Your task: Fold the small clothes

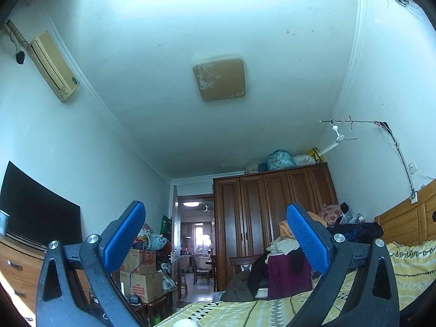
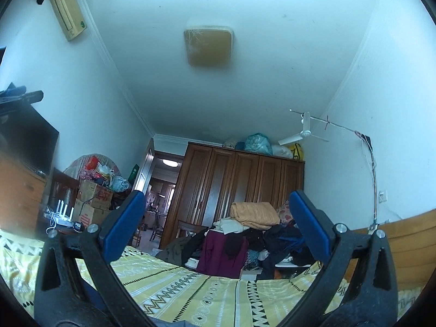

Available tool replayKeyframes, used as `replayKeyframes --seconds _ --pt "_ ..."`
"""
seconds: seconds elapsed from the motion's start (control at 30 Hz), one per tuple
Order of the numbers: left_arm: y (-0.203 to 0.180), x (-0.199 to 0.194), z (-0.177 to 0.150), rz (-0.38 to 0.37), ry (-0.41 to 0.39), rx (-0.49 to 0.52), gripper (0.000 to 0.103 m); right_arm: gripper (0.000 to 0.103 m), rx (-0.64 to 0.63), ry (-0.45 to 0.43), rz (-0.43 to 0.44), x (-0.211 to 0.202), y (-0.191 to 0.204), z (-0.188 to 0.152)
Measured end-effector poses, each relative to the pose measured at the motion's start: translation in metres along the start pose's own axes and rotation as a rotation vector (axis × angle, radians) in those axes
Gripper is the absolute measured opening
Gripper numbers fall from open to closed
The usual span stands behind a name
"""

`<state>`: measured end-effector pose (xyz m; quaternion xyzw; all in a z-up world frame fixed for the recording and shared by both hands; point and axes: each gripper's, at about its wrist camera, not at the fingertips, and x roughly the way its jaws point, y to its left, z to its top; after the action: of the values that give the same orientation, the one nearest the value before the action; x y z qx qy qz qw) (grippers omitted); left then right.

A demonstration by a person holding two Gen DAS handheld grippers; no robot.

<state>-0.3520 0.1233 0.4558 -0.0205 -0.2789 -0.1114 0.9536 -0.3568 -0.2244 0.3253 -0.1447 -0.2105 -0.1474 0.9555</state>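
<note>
Both the left claw [image 1: 215,237] and the right claw [image 2: 216,226] gape empty, tilted upward over the bed [image 2: 190,286]; no small garment shows ahead, so any likely lies below view.

Left tool [image 1: 216,234] and right tool [image 2: 218,226] point up and forward, blue pads spread wide apart across the lower frame, gripping nothing.

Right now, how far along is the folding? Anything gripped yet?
Done: nothing visibly folded on the yellow patterned bedspread. In hand: nothing; the left gripper and right gripper are both open, empty and tilted up toward the ceiling. Left: seemingly the whole job. A heap of clothes sits unfolded at the far end of the bed in front of the wardrobe, and no small garment is laid out within view.
</note>
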Motion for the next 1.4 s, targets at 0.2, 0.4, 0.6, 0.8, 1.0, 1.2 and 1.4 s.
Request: replayKeyframes --seconds 0.2,0.4,0.6,0.8,1.0,1.2,1.4 --pt "0.002 0.004 -0.002 -0.002 0.021 -0.018 0.103 0.103 0.051 0.008 0.011 -0.005 -0.009 0.002" --pt "0.0 0.005 -0.006 -0.003 0.027 -0.016 0.103 0.103 0.09 0.038 0.03 -0.002 -0.016 -0.002" --pt "0.003 0.012 -0.017 -0.018 0.074 -0.028 0.103 0.103 0.125 0.075 0.043 0.003 -0.02 -0.007" --pt "0.002 0.026 -0.036 -0.02 0.135 -0.021 0.103 0.103 0.144 0.124 0.066 0.012 -0.02 -0.013" --pt "0.007 0.043 -0.067 -0.046 0.237 -0.039 0.103 0.103 0.145 0.189 0.11 0.022 -0.014 -0.023" --pt "0.023 0.066 -0.12 -0.047 0.392 -0.082 0.103 0.103 0.161 0.282 0.152 0.035 -0.006 -0.038" --pt "0.052 0.095 -0.201 -0.033 0.601 -0.123 0.103 0.103 0.15 0.39 0.205 0.051 0.011 -0.063"
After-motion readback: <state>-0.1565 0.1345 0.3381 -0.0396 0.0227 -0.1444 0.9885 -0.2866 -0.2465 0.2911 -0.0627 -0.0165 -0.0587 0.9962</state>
